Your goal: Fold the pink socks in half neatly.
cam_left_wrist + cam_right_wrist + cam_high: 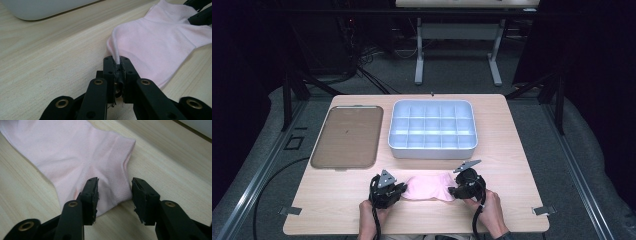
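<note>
A pale pink sock (428, 187) lies flat on the wooden table (337, 200) near its front edge, between my two grippers. My left gripper (398, 191) is shut on the sock's left end; in the left gripper view its jaws pinch a raised fold of the pink sock (160, 42) at my left gripper (117, 61). My right gripper (455, 190) is at the sock's right end. In the right gripper view my right gripper (114, 187) is open, its jaws straddling the ribbed cuff of the sock (75, 152), which lies on the table.
A white divided tray (432, 129) with several empty compartments stands behind the sock, mid-table. A flat brown tray (346, 136) lies to its left. The white tray's edge (45, 10) appears far off in the left gripper view. A person's hands hold both grippers.
</note>
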